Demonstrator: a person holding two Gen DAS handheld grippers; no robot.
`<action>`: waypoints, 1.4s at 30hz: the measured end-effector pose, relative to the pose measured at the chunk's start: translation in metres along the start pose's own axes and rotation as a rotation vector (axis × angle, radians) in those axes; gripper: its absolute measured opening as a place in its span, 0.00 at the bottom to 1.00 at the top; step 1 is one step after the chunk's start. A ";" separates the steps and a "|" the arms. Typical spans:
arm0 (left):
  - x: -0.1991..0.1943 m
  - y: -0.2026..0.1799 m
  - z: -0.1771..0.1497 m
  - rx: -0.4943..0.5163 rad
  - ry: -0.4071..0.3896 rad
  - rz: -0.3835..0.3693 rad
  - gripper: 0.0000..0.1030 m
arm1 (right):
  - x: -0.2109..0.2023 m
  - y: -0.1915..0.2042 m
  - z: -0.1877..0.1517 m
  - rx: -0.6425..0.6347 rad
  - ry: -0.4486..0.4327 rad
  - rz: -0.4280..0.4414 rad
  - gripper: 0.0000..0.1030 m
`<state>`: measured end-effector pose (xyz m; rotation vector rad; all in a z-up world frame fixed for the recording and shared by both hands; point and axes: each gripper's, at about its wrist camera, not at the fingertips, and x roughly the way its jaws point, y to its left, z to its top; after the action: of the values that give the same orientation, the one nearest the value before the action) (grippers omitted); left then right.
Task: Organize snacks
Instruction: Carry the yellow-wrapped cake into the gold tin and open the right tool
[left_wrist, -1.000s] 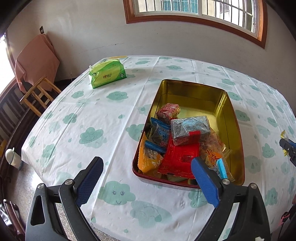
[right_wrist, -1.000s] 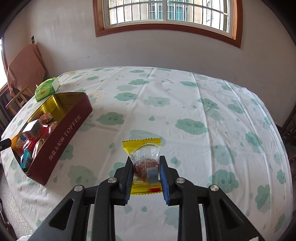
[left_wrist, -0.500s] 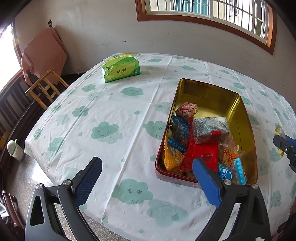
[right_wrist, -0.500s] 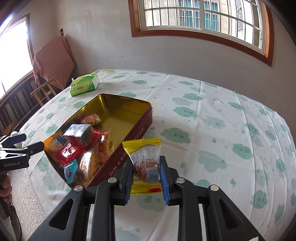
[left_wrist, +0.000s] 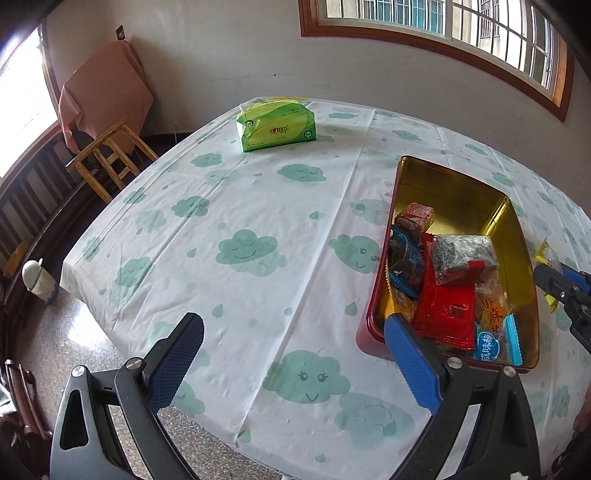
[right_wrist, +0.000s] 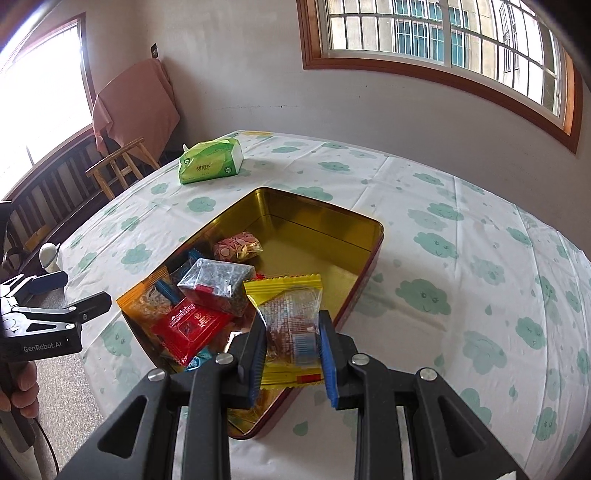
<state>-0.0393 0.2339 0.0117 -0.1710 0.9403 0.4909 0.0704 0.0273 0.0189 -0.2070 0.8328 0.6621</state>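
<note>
An open gold-lined red tin (right_wrist: 325, 225) (left_wrist: 517, 236) sits on the cloud-print tablecloth and holds several wrapped snacks, among them a red packet (right_wrist: 188, 325) and a dark clear-wrapped block (right_wrist: 218, 280). My right gripper (right_wrist: 291, 354) is shut on a yellow-edged clear snack packet (right_wrist: 291, 317) and holds it above the tin's near right edge. It shows at the right edge of the left wrist view (left_wrist: 554, 284). My left gripper (left_wrist: 291, 358) is open and empty, low over the table's near-left part, left of the tin.
A green tissue pack (left_wrist: 277, 125) (right_wrist: 210, 162) lies at the table's far side. A wooden stool (left_wrist: 110, 155) with an orange cloth draped behind it stands past the table's left edge. A white bottle (left_wrist: 37, 277) stands on the floor.
My right gripper has carried the yellow packet left from the bare tablecloth to above the tin. My left gripper has drifted left, away from the tin, still open.
</note>
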 end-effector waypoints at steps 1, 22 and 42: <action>0.000 0.001 0.000 0.000 0.000 0.002 0.95 | 0.003 0.002 0.001 0.001 0.006 0.007 0.26; 0.003 0.005 0.000 0.003 0.014 0.005 0.95 | 0.055 0.017 0.009 -0.005 0.082 -0.014 0.26; -0.001 -0.006 -0.005 0.027 0.022 -0.003 0.95 | 0.042 0.022 0.007 -0.005 0.044 -0.033 0.71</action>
<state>-0.0405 0.2268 0.0094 -0.1535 0.9674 0.4740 0.0818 0.0675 -0.0058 -0.2399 0.8679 0.6307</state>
